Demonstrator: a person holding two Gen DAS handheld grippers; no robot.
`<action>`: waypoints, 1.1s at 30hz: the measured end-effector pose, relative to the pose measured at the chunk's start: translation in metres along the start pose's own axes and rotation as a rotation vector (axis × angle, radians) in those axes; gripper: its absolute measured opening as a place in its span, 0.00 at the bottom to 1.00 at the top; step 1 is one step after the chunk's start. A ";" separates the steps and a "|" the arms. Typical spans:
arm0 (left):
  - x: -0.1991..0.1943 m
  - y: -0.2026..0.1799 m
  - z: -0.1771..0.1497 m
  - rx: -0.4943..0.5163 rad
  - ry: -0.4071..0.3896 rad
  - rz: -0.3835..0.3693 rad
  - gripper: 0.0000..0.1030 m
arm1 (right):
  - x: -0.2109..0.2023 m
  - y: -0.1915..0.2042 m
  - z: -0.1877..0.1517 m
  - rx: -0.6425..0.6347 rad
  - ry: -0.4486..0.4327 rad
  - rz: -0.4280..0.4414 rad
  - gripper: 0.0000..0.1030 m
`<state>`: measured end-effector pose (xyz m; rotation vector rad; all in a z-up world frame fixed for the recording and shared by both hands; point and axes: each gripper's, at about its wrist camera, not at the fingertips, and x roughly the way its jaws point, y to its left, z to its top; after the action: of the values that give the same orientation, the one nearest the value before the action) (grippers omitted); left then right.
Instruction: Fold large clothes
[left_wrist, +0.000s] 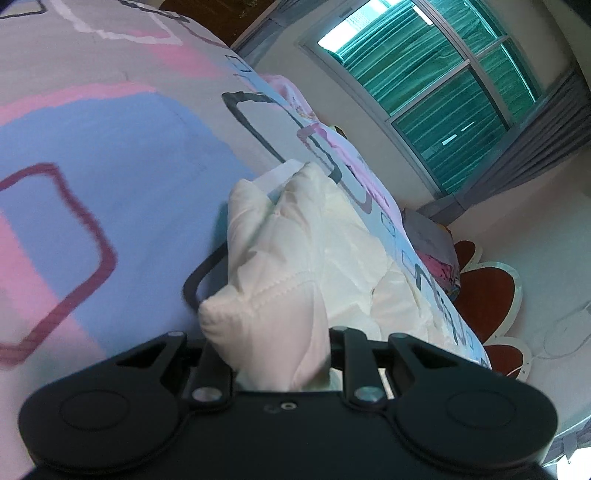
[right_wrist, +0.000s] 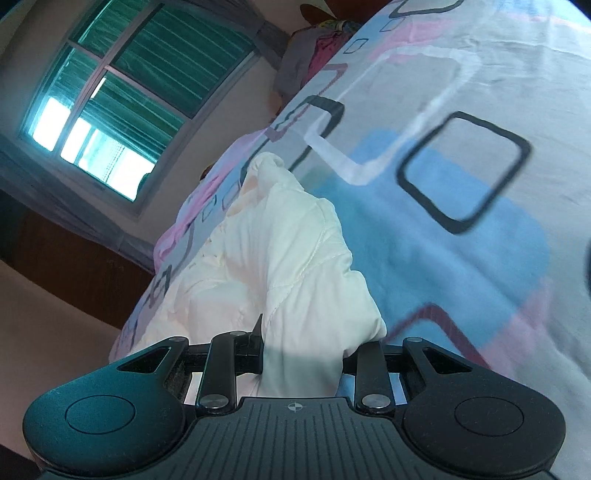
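Observation:
A cream-white garment (left_wrist: 310, 236) with stitched seams lies bunched on a bed sheet (left_wrist: 110, 140) printed with pink, blue and grey blocks and dark rounded squares. My left gripper (left_wrist: 269, 354) is shut on a thick fold of it, and the cloth trails away toward the bed's right edge. In the right wrist view the same white garment (right_wrist: 295, 258) runs away from my right gripper (right_wrist: 303, 354), which is shut on another bunched fold. Cloth hides the fingertips of both grippers. The sheet (right_wrist: 461, 184) fills the right side of that view.
A window (left_wrist: 443, 85) with green blinds and grey curtains is on the far wall. A pile of grey and pink clothes (left_wrist: 439, 254) sits at the bed's far edge. A red and white flower-shaped mat (left_wrist: 491, 291) lies on the floor beside the bed.

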<state>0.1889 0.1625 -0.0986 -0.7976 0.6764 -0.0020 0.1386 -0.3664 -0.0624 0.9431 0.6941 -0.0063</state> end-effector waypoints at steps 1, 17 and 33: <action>-0.002 0.001 -0.002 0.003 0.000 0.001 0.20 | -0.002 -0.002 -0.001 0.005 0.002 -0.001 0.26; -0.001 0.019 -0.020 -0.040 -0.018 0.119 0.65 | -0.010 -0.046 -0.002 0.022 -0.016 -0.049 0.69; 0.002 0.034 -0.021 -0.146 -0.098 0.034 0.60 | -0.030 0.049 0.005 -0.292 -0.155 -0.035 0.07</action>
<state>0.1704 0.1725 -0.1328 -0.9204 0.6016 0.1184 0.1324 -0.3489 -0.0083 0.6427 0.5503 -0.0091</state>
